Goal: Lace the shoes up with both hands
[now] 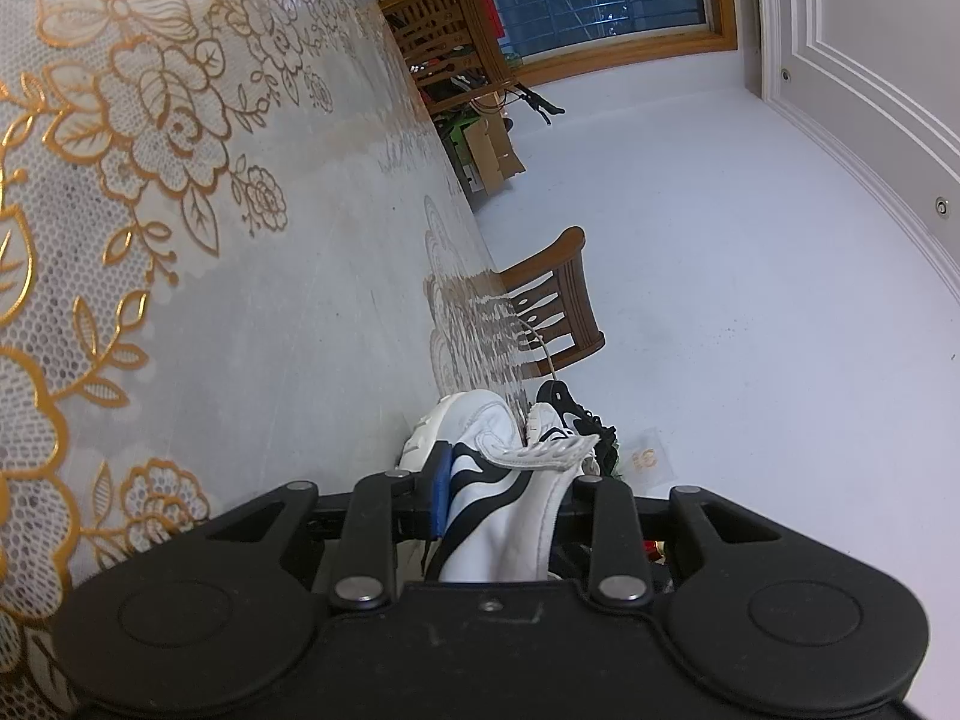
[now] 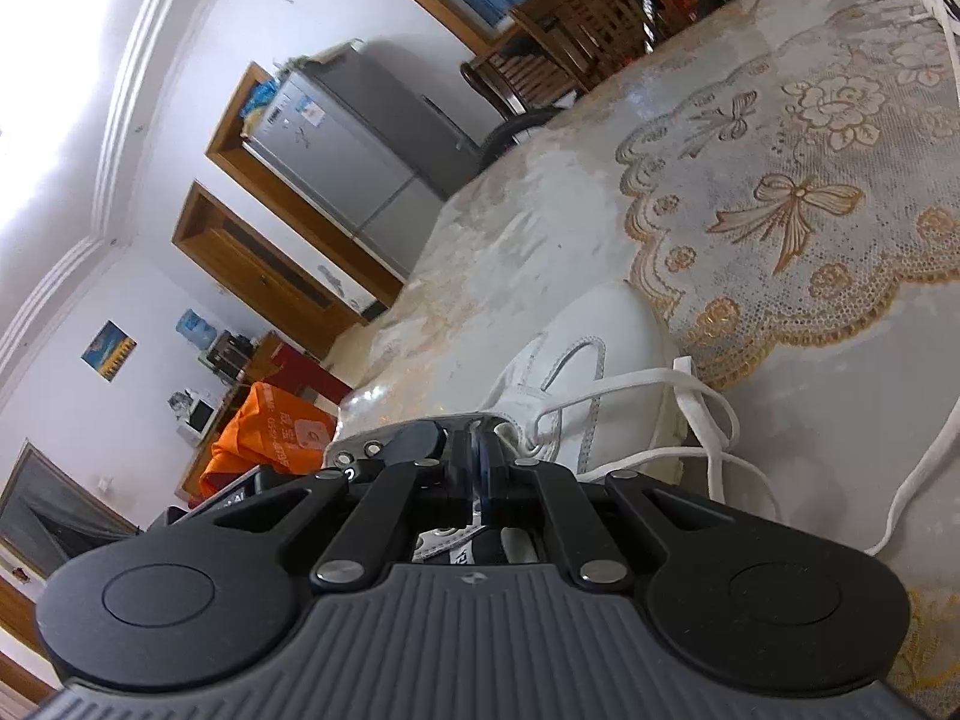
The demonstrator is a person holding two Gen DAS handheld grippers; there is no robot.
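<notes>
Left wrist view: a white shoe with black wavy stripes (image 1: 498, 516) sits between the jaws of the left gripper (image 1: 501, 498). Its long axis runs along the line the gripper points, and its white rounded end (image 1: 462, 420) points away from the camera. The blue pad (image 1: 442, 495) on one side lies against the striped side of the shoe; the opposite finger is hidden behind the shoe's white edge, so contact on that side cannot be confirmed. The jaws stand narrowly apart, closed on the shoe. A perforated white strap (image 1: 552, 453) lies across the top of the shoe, just ahead of the jaws. The shoe lies close against the worktop (image 1: 252, 276), which carries a lace cloth with gold flowers; the view is rolled, so the worktop fills the left side. A wooden chair (image 1: 558, 300) stands beyond the worktop edge.

Right wrist view: the right gripper (image 2: 478, 462) has its jaws fully closed, pads together. What is pinched between them cannot be read. Just ahead of the jaws lies a white shoe (image 2: 606, 354) on the worktop (image 2: 810, 420), its long axis along the pointing line and its rounded toe pointing away from the camera. A white lace (image 2: 708, 414) loops out of the shoe to the right and trails over the worktop. A grey refrigerator (image 2: 360, 162) stands against the far wall
</notes>
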